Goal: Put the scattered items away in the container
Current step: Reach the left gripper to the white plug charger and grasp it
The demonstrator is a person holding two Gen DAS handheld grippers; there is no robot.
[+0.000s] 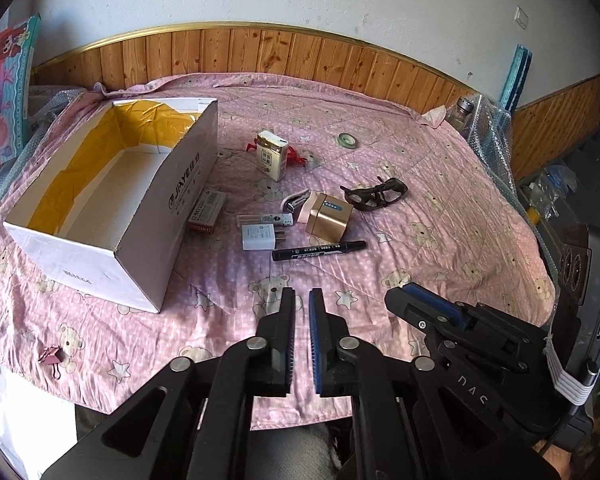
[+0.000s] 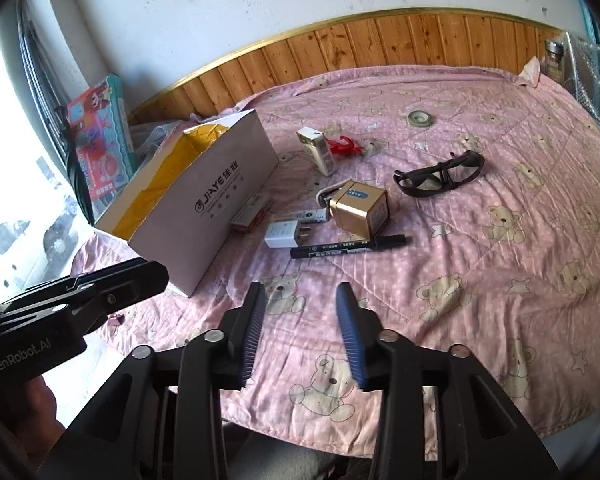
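While both claws hover over the near edge of a tabletop draped in a pink bear-print cloth (image 1: 440, 184), an open white cardboard box (image 1: 148, 216) stands at the left of the left wrist view, its inside lined with yellow paper and holding nothing that shows. At the lower left of that frame a pink binder clip (image 1: 52, 358) lies alone on the cloth. Just right of the box lies a small red-and-grey packet (image 1: 208, 212), close against its long wall. Toward the centre, the scattered items sit in a loose cluster: a cream cigarette pack (image 1: 272, 154) over a red stringy object (image 1: 296, 156), a white plug adapter (image 1: 258, 238), a slim white stick (image 1: 264, 220) just above it, a gold tin (image 1: 328, 218) with a pink stapler-like object (image 1: 296, 204) touching its left side, and a black marker (image 1: 318, 250) lying crosswise below them. Right of the tin rest dark glasses (image 1: 374, 196); a small roll of tape (image 1: 348, 140) lies apart, higher in the frame. At the upper right corner of the cloth stands a glass jar (image 1: 462, 114). The left claw (image 1: 302, 308), bottom centre, has its fingers nearly together, a narrow gap between them, gripping nothing. In the right wrist view the right claw (image 2: 300, 304) is spread wide and empty, with the box (image 2: 204, 208) at left centre and the marker (image 2: 348, 246) beyond its fingertips.
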